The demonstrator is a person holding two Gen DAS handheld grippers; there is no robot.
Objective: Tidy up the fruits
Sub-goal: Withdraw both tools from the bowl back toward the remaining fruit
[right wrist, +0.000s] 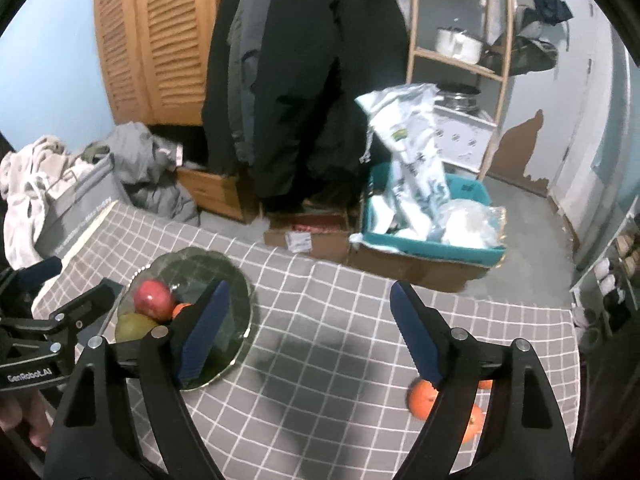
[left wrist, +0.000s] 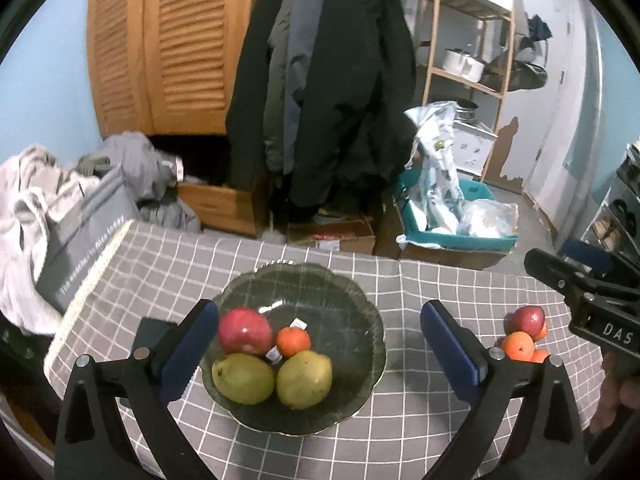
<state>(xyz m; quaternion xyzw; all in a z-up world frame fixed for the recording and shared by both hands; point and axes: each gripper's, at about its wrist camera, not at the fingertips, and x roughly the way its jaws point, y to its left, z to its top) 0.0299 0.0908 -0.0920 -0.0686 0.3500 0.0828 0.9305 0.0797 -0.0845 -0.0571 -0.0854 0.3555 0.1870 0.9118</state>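
- The left gripper (left wrist: 320, 344) hovers over the bowl (left wrist: 360, 300), its jaws spread wide with nothing between the blue pads (left wrist: 188, 356).
- The bowl is dark glass with a scalloped rim and sits on the table (left wrist: 420, 420), which wears a grey cloth with a white grid.
- Inside the bowl lie a red apple (left wrist: 245, 331), a small orange (left wrist: 293, 341) just right of it, and two pears (left wrist: 243, 378) side by side at the near edge, the second pear (left wrist: 304, 379) touching the first.
- Two small white stickers or tags lie near the orange; the print is too blurred to read.
- Well apart to the right of the bowl, a loose pile (left wrist: 524, 336) rests on the cloth: a second red apple (left wrist: 527, 319) with oranges (left wrist: 518, 346) touching it in front.
- The right gripper (right wrist: 308, 336) hangs above bare cloth between the bowl and the pile, jaws likewise open and empty.
- In the right wrist view, its right finger (right wrist: 416, 340) partly covers an orange (right wrist: 421, 399) from that pile, though it seems to be above rather than touching.
- Behind the table hang dark coats (left wrist: 332, 80), beside a louvred wooden door (left wrist: 160, 40) and a shelf rack (left wrist: 468, 52).
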